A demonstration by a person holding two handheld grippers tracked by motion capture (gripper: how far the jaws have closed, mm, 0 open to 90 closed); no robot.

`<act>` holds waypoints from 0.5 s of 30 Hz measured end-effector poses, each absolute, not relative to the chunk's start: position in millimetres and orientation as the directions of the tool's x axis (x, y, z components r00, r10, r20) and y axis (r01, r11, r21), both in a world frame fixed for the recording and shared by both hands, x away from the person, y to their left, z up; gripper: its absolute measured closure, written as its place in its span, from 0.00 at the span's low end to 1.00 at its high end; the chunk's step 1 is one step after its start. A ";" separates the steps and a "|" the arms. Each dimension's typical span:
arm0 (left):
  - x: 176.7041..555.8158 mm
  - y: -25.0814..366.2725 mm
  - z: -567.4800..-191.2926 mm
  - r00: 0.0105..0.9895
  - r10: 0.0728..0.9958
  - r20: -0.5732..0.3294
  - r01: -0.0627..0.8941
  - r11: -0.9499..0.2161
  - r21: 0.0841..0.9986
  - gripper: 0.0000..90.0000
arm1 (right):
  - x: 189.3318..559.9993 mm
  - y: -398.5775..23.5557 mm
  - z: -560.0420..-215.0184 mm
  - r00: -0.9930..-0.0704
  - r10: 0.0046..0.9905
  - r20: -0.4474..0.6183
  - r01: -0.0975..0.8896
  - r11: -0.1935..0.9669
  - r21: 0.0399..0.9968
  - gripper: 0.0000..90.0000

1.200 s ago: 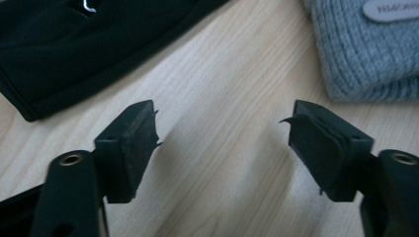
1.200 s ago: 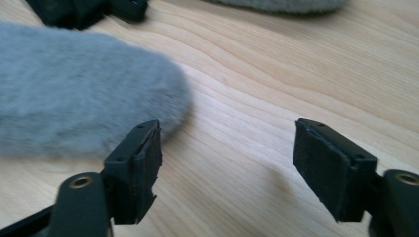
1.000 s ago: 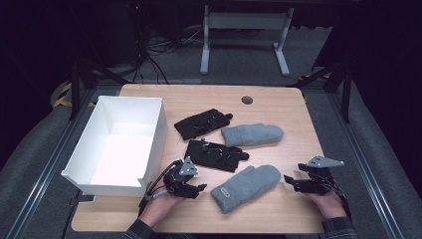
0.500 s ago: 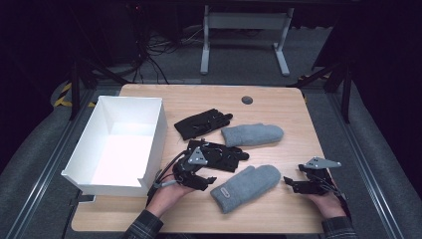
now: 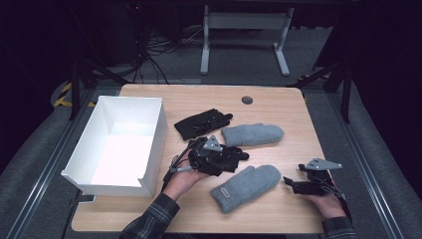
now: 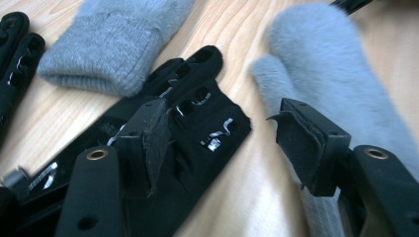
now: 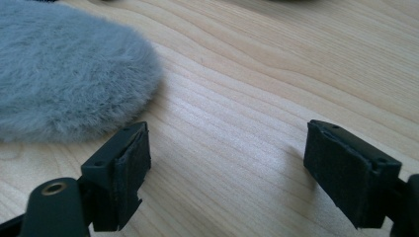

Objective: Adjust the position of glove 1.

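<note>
Since the earlier frame my left gripper (image 5: 225,158) has travelled up the table (image 5: 278,107) from the near edge and now sits over the nearer black glove (image 5: 231,154), while my right gripper (image 5: 291,183) has kept its place by the near right edge. My left jaws have just been closing a little, yet in the left gripper view they stand well apart: one pad rests against the black glove (image 6: 197,123), the other hangs over bare wood, so nothing is pinched yet. I judge the glove is my target because it lies nearest the white box (image 5: 117,144), the likely place to drop things. Its partner, the farther black glove (image 5: 201,123), lies beyond it, and the farther grey mitten (image 5: 251,134) lies just beside my left gripper, cuff toward it. The nearer grey mitten (image 5: 246,186) lies between my two hands. My right jaws are wide apart with nothing between them, only wood; the fluffy end of the nearer grey mitten (image 7: 64,74) sits just ahead of one pad. I hold that gripper low and parked, ready to take the mitten.
</note>
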State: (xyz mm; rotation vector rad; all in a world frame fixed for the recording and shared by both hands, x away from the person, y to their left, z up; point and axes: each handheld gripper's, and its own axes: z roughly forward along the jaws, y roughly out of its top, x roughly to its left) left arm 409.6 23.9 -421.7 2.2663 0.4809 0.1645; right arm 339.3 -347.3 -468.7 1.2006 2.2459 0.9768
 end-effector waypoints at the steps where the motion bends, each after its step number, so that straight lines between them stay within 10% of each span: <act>1: 412.6 21.3 -421.5 0.921 0.389 -0.028 0.281 -0.613 0.739 0.43 | 339.3 -347.3 -468.7 -0.544 0.838 -0.029 0.550 0.383 0.742 0.20; 15: 461.0 -8.8 -414.8 0.929 0.369 0.014 0.235 -0.618 0.750 0.51 | 339.5 -347.2 -468.7 -0.544 0.839 -0.029 0.551 0.382 0.742 0.20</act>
